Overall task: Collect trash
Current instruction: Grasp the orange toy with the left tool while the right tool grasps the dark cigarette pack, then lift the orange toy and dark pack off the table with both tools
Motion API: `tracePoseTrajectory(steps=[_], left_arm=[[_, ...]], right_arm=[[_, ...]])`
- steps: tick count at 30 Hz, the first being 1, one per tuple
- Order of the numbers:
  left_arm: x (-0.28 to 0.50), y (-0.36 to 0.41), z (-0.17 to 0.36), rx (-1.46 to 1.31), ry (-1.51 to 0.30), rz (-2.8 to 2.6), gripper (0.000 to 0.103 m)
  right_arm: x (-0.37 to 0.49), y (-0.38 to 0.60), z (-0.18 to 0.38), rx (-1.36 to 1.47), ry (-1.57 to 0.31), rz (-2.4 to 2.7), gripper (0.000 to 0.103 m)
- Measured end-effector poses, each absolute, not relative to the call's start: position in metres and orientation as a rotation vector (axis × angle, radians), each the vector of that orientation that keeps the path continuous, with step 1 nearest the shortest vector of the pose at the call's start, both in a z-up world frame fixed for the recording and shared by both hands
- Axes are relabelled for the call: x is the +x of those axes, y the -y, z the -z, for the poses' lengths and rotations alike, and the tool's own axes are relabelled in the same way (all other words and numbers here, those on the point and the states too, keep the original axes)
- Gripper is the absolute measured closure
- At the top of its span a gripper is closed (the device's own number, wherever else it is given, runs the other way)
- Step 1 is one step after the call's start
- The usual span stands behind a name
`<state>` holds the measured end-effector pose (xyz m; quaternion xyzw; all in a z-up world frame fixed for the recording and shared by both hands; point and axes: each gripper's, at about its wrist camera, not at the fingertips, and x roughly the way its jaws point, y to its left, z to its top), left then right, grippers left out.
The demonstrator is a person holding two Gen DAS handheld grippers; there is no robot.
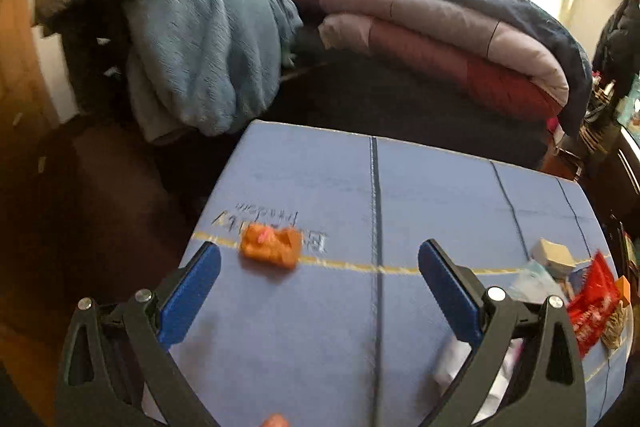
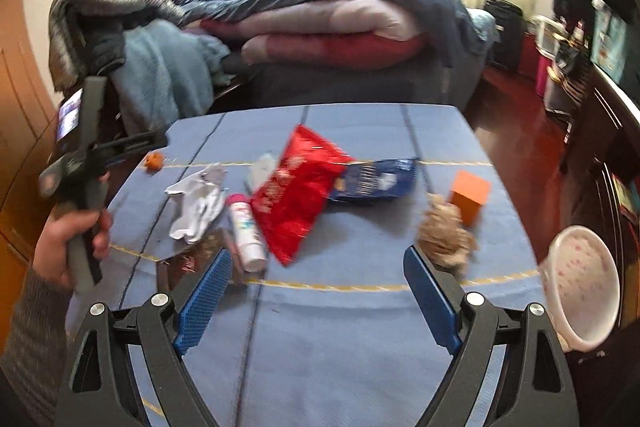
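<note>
While a bed [image 2: 320,39] heaped with folded quilts [image 2: 332,23] is filling the background, a blue mat [image 2: 340,347] with dark seams and yellow lines is lying in front of it and carrying the scattered trash. At its right edge a white bin with pink specks [image 2: 580,287] is tilting with its mouth toward the camera. The left gripper [image 1: 320,267] is hovering over the mat's left part with its blue fingers [image 1: 192,299] spread wide and gripping nothing, and the right gripper [image 2: 318,267] is hanging over the near middle, its fingers equally far apart and empty. A left hand [image 2: 68,239] is clasping the left tool's handle at the mat's left side. Near the centre a red snack bag [image 2: 296,187] is overlapping a dark blue wrapper [image 2: 376,179]. Left of the bag a crumpled white paper [image 2: 196,203] is lying, with a small white bottle with a pink cap [image 2: 246,231] between them. On the right an orange box [image 2: 470,193] is sitting just beside a brownish crumpled wad [image 2: 444,231]. Far to the left a small orange crumpled wrapper [image 1: 272,247] is lying alone on a yellow line, well apart from the rest.
</note>
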<state>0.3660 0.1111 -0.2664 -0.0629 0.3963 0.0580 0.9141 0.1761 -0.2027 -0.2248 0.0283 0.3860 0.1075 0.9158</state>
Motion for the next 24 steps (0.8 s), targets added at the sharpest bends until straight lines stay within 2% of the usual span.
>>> tracePoseTrajectory(steps=[7,14,16,22,24], left_arm=[[0.402,-0.128,0.296,-0.083,-0.899,-0.069,0.007],[0.404,-0.124,0.304,-0.016,-0.917,-0.06,0.039],[0.404,-0.124,0.303,-0.007,-0.907,-0.065,0.059],[0.398,-0.12,0.299,-0.007,-0.89,-0.054,0.06],[0.394,-0.119,0.298,-0.012,-0.886,-0.054,0.06]], right_arm=[[0.188,0.169,0.235,0.026,-0.821,-0.269,0.016],[0.191,0.138,0.25,-0.014,-0.856,-0.309,0.016],[0.193,0.131,0.255,-0.019,-0.862,-0.321,0.016],[0.196,0.107,0.267,-0.049,-0.879,-0.365,0.016],[0.197,0.1,0.271,-0.07,-0.887,-0.373,0.011]])
